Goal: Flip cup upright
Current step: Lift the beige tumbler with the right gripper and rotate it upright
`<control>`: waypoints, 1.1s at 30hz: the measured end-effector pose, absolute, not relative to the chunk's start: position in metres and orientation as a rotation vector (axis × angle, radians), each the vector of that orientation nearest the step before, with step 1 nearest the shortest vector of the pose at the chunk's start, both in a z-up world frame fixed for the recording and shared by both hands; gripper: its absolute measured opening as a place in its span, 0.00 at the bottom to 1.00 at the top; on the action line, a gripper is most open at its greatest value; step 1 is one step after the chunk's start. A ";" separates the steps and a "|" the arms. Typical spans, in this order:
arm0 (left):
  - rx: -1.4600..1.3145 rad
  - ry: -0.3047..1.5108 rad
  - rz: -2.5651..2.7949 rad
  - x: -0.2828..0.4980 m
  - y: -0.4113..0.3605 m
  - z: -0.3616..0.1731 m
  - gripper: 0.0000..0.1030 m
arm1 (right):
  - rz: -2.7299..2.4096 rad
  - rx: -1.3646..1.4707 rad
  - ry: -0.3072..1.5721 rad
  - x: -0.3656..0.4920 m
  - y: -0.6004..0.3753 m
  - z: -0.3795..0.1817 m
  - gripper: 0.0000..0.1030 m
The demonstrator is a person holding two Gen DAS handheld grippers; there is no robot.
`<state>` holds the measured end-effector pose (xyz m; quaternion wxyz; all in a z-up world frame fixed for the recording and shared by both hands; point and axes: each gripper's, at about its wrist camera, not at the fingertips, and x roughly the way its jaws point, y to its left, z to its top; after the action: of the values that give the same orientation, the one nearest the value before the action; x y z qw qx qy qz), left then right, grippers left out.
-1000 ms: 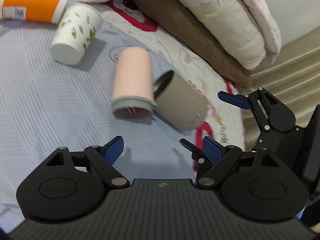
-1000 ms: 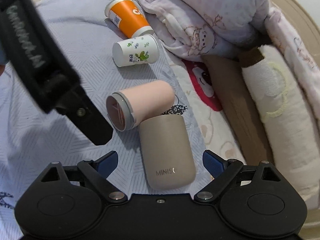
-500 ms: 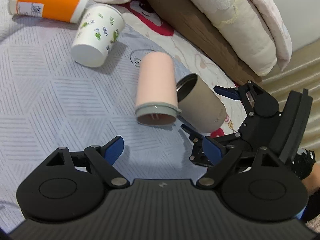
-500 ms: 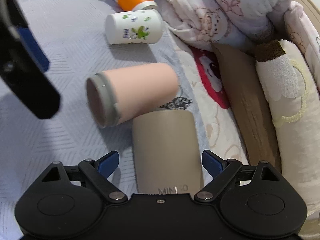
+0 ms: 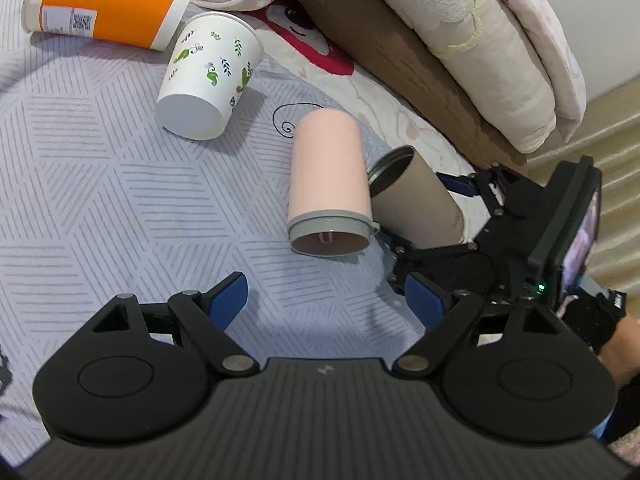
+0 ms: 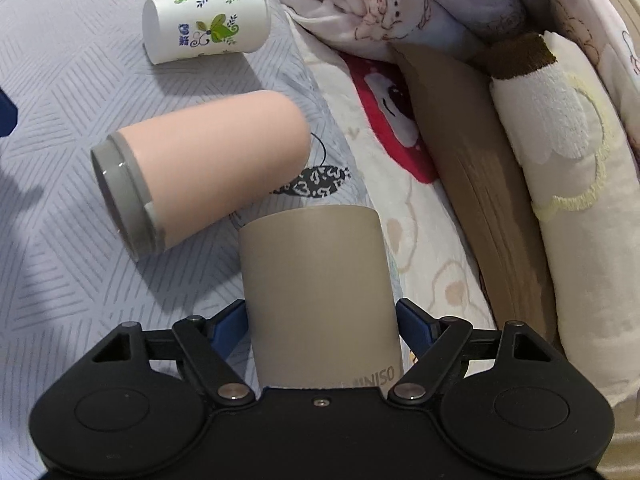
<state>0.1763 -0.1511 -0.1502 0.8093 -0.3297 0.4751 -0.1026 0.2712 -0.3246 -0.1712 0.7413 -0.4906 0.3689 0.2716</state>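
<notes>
A beige tumbler point(image 6: 320, 296) lies on its side on the grey bedspread, base toward the right wrist camera; it also shows in the left wrist view point(image 5: 416, 196). My right gripper point(image 6: 322, 320) is open with its blue-padded fingers on either side of the tumbler's base end, close to its walls. A pink tumbler point(image 5: 328, 180) with a grey rim lies on its side beside it, also in the right wrist view point(image 6: 204, 172). My left gripper point(image 5: 332, 300) is open and empty, just in front of the pink tumbler's mouth.
A white paper cup with leaf print point(image 5: 208, 76) and an orange paper cup point(image 5: 104, 4) lie on their sides farther back. Folded blankets and a brown-and-cream pillow point(image 6: 520, 160) bound the right side. The bed edge is at the right point(image 5: 612, 160).
My right gripper has moved forward so the beige tumbler's base now sits between its fingers. My left gripper has moved closer to the pink tumbler. The cups have not moved.
</notes>
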 end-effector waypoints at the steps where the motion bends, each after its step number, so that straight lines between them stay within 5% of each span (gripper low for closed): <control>1: -0.694 1.011 -0.218 0.176 -0.151 -0.150 0.83 | 0.586 -1.071 0.815 0.270 -0.325 -0.171 0.81; 33: -0.702 1.066 -0.338 0.133 -0.091 -0.134 0.83 | 0.563 -0.711 0.971 0.178 -0.305 -0.135 0.80</control>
<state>0.1331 -0.0910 -0.1338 0.7899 -0.3260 0.4950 -0.1571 0.1779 -0.3053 -0.1350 0.7874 -0.3297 0.4505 0.2614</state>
